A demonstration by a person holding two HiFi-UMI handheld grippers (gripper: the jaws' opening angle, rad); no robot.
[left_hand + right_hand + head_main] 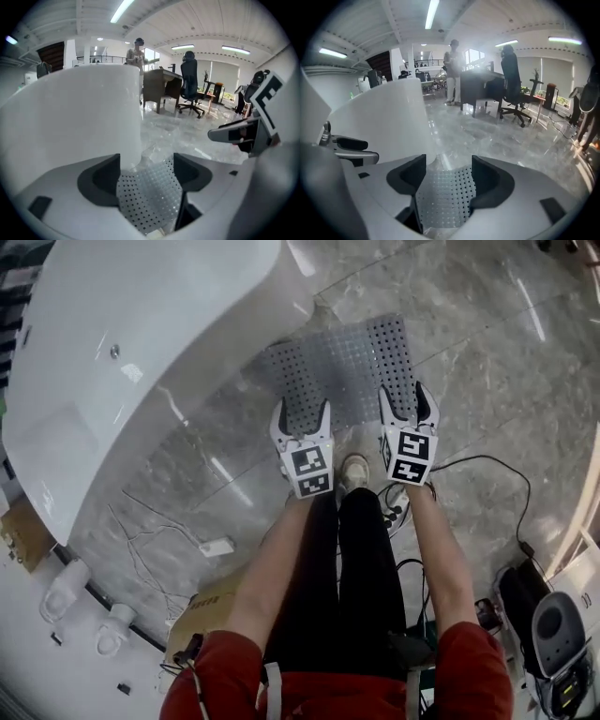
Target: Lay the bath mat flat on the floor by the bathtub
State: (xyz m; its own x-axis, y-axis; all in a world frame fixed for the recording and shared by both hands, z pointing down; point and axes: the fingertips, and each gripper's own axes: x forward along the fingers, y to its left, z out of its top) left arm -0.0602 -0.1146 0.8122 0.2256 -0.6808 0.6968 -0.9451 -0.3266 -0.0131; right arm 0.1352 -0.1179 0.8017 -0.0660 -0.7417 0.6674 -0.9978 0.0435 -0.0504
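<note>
Bath mat (347,371), grey and perforated, lies spread on the marble floor (487,362), just right of the white bathtub (122,334). Its far-left corner is close to the tub base. There is a crease line down the middle, and the near edge is slightly wavy in the left gripper view.

Left gripper (303,418) is at the mat's near-left edge with its jaws spread wide, not clamped. The mat surface shows in the gap between them, with the tub wall right beyond the left jaw. Right gripper (403,401) is at the near-right edge, also with its jaws apart and released, and mat holes are visible between them. The two grippers sit side by side, near each other, and each shows at the edge of the other's view.

A shoe (353,472) is on the floor between the grippers, just near of the mat edge. Black cables (487,465) trail across the floor on the right. A cardboard box (202,610) sits near left. An office chair (190,82) and a desk (159,86) stand far back.
</note>
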